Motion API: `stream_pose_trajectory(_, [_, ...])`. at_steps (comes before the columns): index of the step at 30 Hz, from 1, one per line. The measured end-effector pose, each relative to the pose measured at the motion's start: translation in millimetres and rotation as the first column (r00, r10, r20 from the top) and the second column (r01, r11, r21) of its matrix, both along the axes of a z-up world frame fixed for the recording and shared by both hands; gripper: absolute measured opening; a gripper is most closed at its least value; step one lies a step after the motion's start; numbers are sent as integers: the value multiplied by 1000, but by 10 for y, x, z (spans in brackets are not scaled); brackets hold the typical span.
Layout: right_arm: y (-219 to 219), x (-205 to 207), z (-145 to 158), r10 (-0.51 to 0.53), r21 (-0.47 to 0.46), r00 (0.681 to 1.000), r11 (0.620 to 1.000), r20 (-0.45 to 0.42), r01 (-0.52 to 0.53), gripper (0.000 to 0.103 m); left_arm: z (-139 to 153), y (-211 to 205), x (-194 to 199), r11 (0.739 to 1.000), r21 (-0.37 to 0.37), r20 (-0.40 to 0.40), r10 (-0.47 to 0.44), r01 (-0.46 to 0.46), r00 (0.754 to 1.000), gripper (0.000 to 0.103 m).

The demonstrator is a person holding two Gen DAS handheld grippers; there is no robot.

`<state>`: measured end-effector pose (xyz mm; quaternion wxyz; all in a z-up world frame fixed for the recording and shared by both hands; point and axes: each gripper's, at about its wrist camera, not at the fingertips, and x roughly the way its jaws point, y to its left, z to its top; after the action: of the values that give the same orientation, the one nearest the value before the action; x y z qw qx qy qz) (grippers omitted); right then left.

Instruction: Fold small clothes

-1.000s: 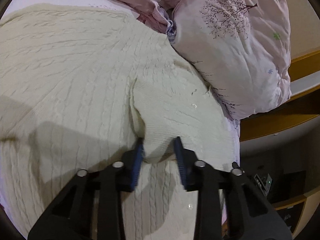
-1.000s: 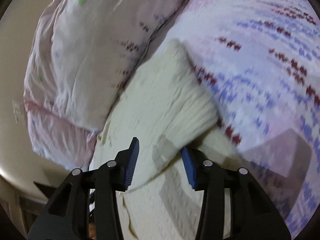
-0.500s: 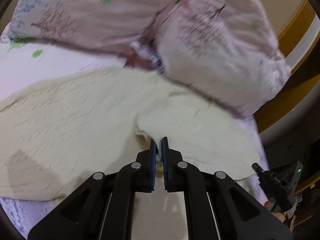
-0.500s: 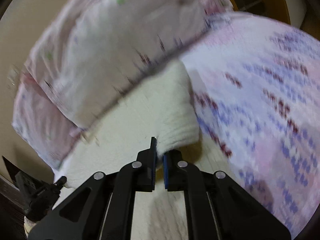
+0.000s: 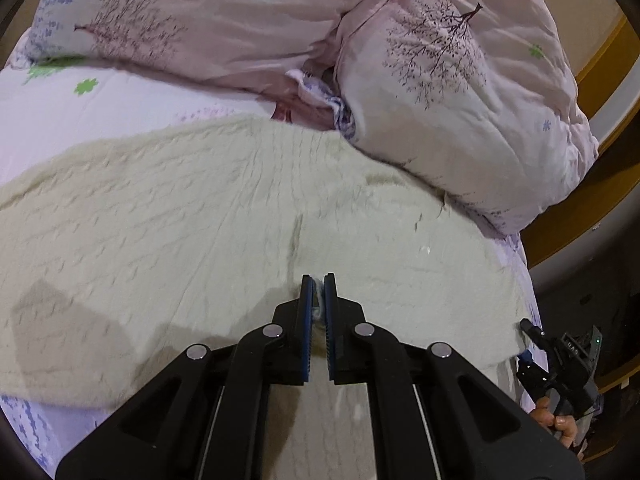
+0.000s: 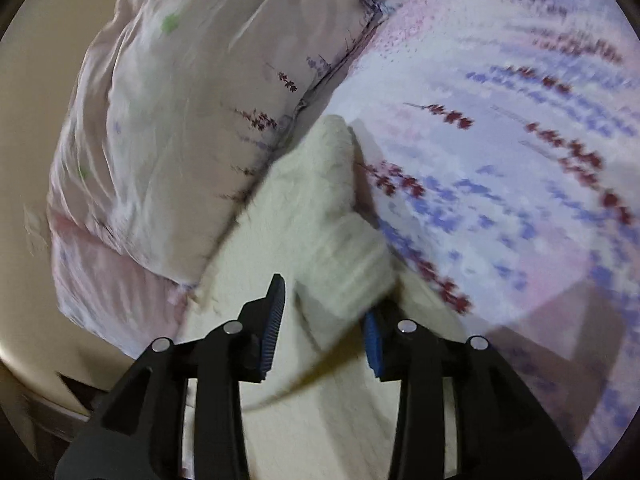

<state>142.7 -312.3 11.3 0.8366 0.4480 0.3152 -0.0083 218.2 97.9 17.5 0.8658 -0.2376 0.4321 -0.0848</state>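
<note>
A cream cable-knit sweater (image 5: 180, 216) lies spread on the bed. My left gripper (image 5: 318, 292) is shut on a pinch of its knit fabric near the sweater's right part. In the right wrist view, the sweater's sleeve (image 6: 320, 208) with its ribbed cuff lies between the fingers of my right gripper (image 6: 324, 320), which is open; the cuff sits against the right finger. The other hand-held gripper (image 5: 560, 356) shows at the lower right of the left wrist view.
A pink floral duvet (image 5: 460, 80) is bunched at the head of the bed, touching the sweater's far edge; it also shows in the right wrist view (image 6: 168, 140). The patterned bedsheet (image 6: 500, 160) lies to the right. A wooden bed frame (image 5: 568, 220) borders the right side.
My right gripper was shut on the sleeve cuff half a second ago and has opened, letting the cuff go. My left gripper closed on the sweater fabric a second ago and stays shut on it.
</note>
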Motion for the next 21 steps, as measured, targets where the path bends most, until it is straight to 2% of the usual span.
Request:
stream_pose_trajectory(2, [-24,39,67,-19,32,997,999,69,17,36,72,-29,55,1000,7,27,8,-8,1000,5])
stream_pose_trajectory(5, [-57,-111,238,-118,-36,969,991,218,129,34,196,-52,37,998,43,94,35,-39,995,5])
stream_pose_trajectory(7, [-34,-131,221,-126,-73,973,987,193,142,34,163,-74,18,997,76,84,27,-34,996,5])
stream_pose_trajectory(9, [-5,-59,101,-111,-128,992,985,53,117,34,74,-80,-2,995,92,49,25,-29,998,4])
stream_pose_trajectory(10, [-3,-54,39,-102,-132,995,986,11,102,27,15,-77,-22,995,93,23,26,-28,999,4])
stream_pose_trajectory(13, [11,-162,38,-78,-162,997,984,10,78,26,-56,-56,-97,995,96,-1,26,-26,1000,4])
stream_pose_trajectory(15, [-10,-220,67,-73,-150,997,986,29,76,26,-52,-31,-124,995,99,2,34,-34,999,4])
stream_pose_trajectory(17, [-3,-234,101,-47,-144,998,988,52,54,11,20,3,-156,993,105,33,56,-59,998,4])
stream_pose_trajectory(19, [81,-237,156,0,-179,996,984,92,16,8,130,20,-189,988,134,88,71,-82,994,4])
stream_pose_trajectory(21, [151,-236,179,24,-206,993,979,115,0,8,171,27,-190,982,163,106,75,-92,992,4])
